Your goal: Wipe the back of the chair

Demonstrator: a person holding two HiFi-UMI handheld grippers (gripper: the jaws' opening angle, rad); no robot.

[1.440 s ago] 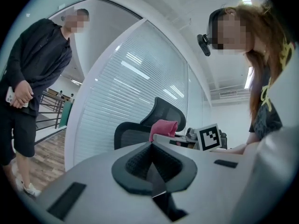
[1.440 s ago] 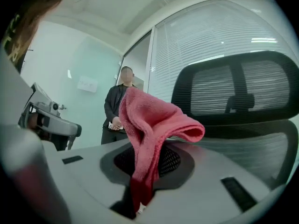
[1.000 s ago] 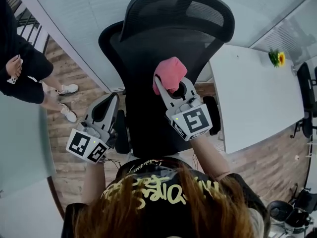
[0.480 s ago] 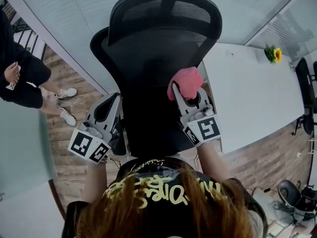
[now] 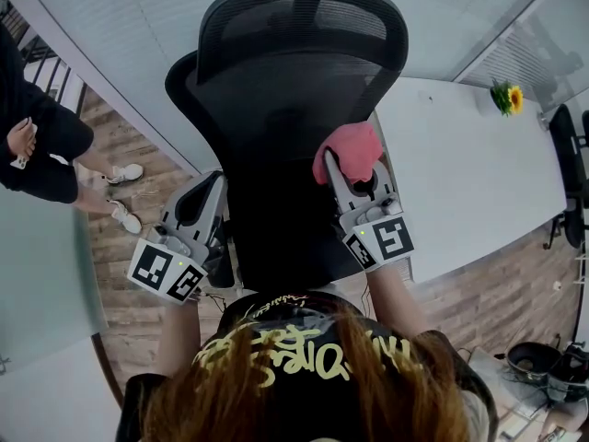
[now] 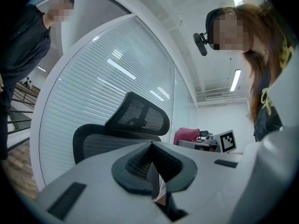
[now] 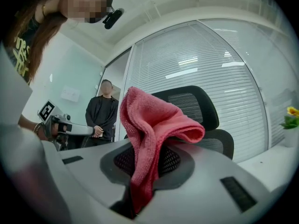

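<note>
Since a second ago the right hand-held gripper (image 5: 339, 161) has moved from the middle of the chair (image 5: 276, 99) back to its right edge, and in the last half second it has barely shifted. Its jaws are clamped on a pink cloth (image 5: 349, 145), a soft looped towelling bunched into a loose fold that stands above the jaw tips and droops to one side. From the head view the cloth overlaps the right rim of the chair back; whether it presses on the mesh cannot be told.

The chair back is black mesh in a black frame, broad and curved, with a separate mesh headrest (image 5: 304, 21) above it. The left hand-held gripper (image 5: 208, 189) is low beside the chair back's left edge, its ribbed pads pressed together with nothing between them. Right of the chair stands a white desk (image 5: 479, 182) with a yellow flower (image 5: 509, 99) at its far end. Well to the chair's left a person (image 5: 37, 145) in dark clothes stands on the wooden floor.
</note>
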